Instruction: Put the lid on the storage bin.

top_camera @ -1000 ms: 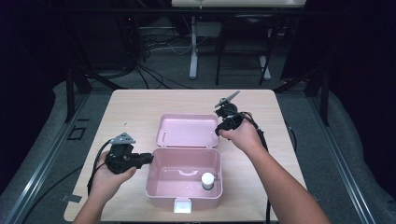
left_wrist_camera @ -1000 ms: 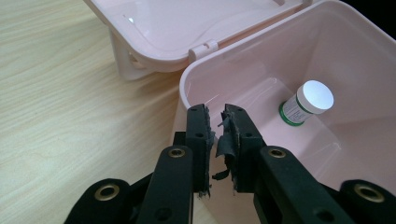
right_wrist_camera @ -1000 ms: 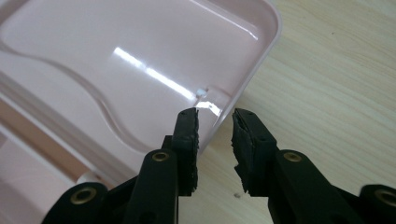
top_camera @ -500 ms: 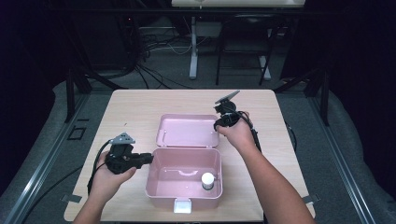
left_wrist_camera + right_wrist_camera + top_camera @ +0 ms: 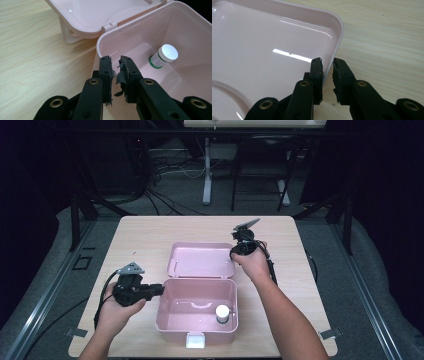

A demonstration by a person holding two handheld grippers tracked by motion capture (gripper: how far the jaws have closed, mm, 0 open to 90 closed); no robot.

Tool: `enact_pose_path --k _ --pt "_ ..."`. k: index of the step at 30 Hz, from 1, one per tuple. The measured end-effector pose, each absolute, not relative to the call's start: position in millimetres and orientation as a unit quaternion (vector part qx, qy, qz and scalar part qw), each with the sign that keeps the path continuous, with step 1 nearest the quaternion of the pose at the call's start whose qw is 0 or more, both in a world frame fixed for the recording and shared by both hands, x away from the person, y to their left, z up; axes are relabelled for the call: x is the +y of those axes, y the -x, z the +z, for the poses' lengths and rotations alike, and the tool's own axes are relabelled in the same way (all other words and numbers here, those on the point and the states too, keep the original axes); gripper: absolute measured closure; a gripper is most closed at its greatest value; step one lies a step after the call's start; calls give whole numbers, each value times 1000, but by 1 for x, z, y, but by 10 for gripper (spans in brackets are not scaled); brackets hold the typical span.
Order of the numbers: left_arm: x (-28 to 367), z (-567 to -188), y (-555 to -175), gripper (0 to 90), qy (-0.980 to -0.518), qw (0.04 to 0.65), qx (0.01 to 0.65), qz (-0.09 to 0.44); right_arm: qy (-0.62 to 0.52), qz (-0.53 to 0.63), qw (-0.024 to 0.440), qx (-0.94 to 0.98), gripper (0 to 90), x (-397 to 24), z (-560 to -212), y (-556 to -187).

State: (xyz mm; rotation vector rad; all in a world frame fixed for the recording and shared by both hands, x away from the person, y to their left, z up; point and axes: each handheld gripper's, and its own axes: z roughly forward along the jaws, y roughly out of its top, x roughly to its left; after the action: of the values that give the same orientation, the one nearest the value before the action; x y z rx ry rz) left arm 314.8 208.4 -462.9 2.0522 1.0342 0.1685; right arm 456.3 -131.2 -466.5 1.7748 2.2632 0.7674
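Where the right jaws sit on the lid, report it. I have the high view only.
Observer: The right gripper straddles the rim of the lid near a corner, one jaw inside, one over the table; its jaws have just been closing.
Operator: Now the left gripper.
Observer: The left gripper has the side wall of the box between its jaws.
Operator: Describe the bottle.
Observer: The bottle stands upright, white cap, green-edged label.

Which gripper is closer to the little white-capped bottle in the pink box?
Left. The left gripper sits at the box's left wall, across the tub from the bottle. The right gripper is farther off, at the open lid's right edge.
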Motion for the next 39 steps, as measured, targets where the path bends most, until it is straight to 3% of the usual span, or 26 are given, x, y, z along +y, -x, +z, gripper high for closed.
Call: enact_pose_path --k 30,33,37,39 --pt "199 -465 -312 787 -815 413 402 65 -609 266 95 741 815 -142 -460 -457" --pt "199 -465 -312 793 -813 416 402 67 -610 278 103 735 900 -142 -456 -455" --pt "199 -465 -312 795 -813 415 403 64 -609 273 89 740 898 -141 -452 -456" --pt "199 -465 -312 795 -814 414 402 66 -614 271 99 734 850 -141 -453 -457"
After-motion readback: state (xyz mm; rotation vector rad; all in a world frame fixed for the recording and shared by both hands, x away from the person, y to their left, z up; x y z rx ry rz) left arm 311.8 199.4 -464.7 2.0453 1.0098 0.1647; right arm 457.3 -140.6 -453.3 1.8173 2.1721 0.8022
